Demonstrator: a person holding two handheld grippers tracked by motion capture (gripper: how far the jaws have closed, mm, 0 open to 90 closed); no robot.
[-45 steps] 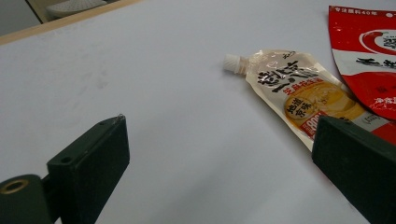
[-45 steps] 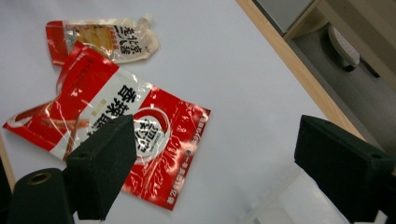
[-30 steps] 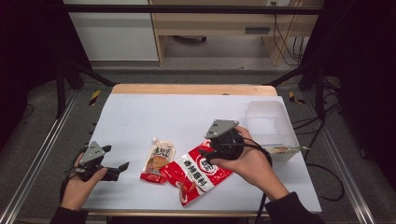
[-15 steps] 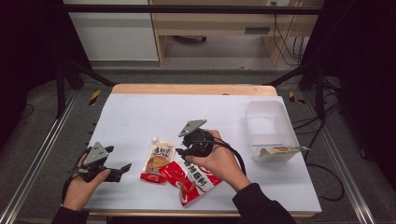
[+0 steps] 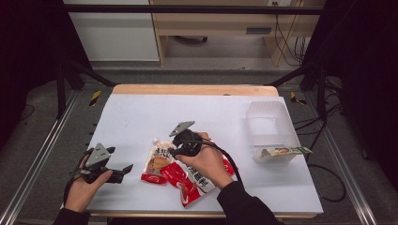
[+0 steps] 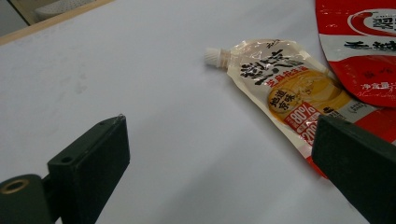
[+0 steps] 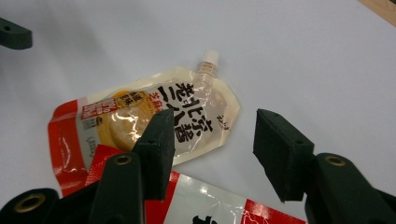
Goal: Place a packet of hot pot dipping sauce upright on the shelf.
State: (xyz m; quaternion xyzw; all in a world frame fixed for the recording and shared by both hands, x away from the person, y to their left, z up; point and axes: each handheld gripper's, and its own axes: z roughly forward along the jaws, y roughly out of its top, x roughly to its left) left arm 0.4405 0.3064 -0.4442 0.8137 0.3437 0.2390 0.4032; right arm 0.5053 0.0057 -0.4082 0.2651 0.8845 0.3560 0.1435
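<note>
Here your right gripper hung just over the spouted sauce pouch lying flat on the white tabletop, its fingers closing but pressing nothing. Your left gripper waited alongside, fingers spread wide and empty.

The person's right hand hides much of the red packet.
</note>
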